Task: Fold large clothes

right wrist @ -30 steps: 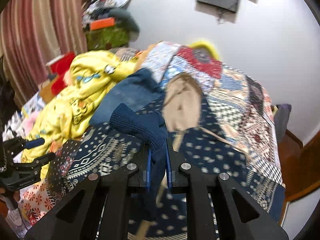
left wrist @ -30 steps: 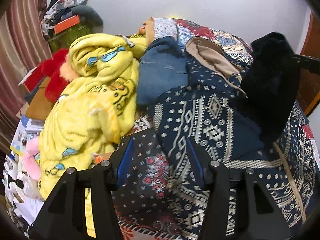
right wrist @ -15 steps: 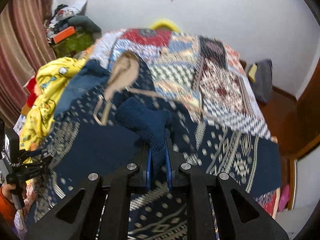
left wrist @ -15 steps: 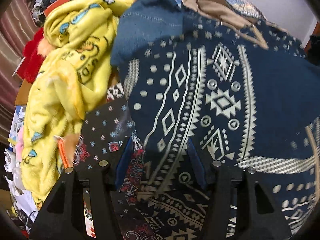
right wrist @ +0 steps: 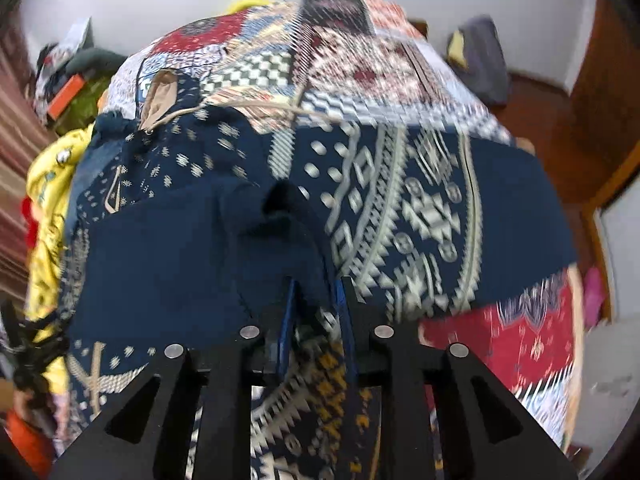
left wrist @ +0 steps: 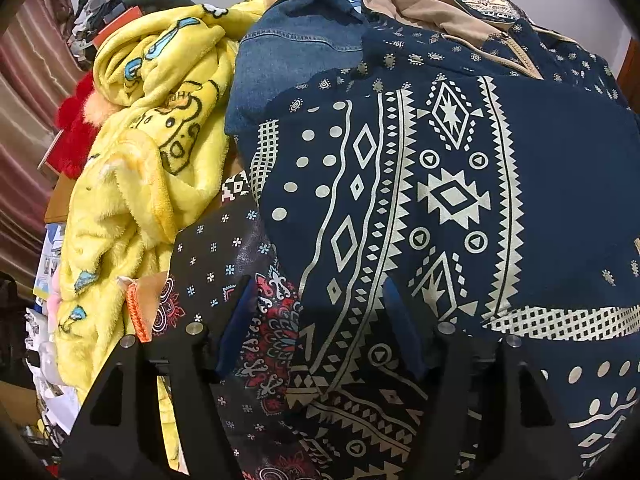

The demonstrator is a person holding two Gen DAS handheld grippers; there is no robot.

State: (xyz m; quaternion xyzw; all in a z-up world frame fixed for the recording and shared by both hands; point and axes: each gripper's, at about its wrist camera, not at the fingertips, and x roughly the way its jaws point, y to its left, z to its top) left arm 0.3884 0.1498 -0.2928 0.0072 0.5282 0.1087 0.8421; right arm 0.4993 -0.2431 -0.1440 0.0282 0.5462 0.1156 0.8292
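Note:
A large navy hoodie (left wrist: 440, 184) with a white geometric print and a tan-lined hood lies spread on the bed; it also shows in the right wrist view (right wrist: 400, 208). My left gripper (left wrist: 320, 320) is open, low over the hoodie's left edge, with cloth between its fingers. My right gripper (right wrist: 316, 304) is shut on the hoodie's plain navy sleeve (right wrist: 276, 232), which is bunched over the garment's middle. The right view is blurred.
A yellow fleece blanket (left wrist: 132, 184) and a denim garment (left wrist: 288, 56) lie to the left on the patchwork bedspread (right wrist: 360, 44). Clutter sits by the curtain at far left. A wooden door (right wrist: 600, 120) stands to the right.
My right gripper has carried the sleeve down and across the hoodie's body. My left gripper has moved forward and lower over the hoodie's left edge, staying open.

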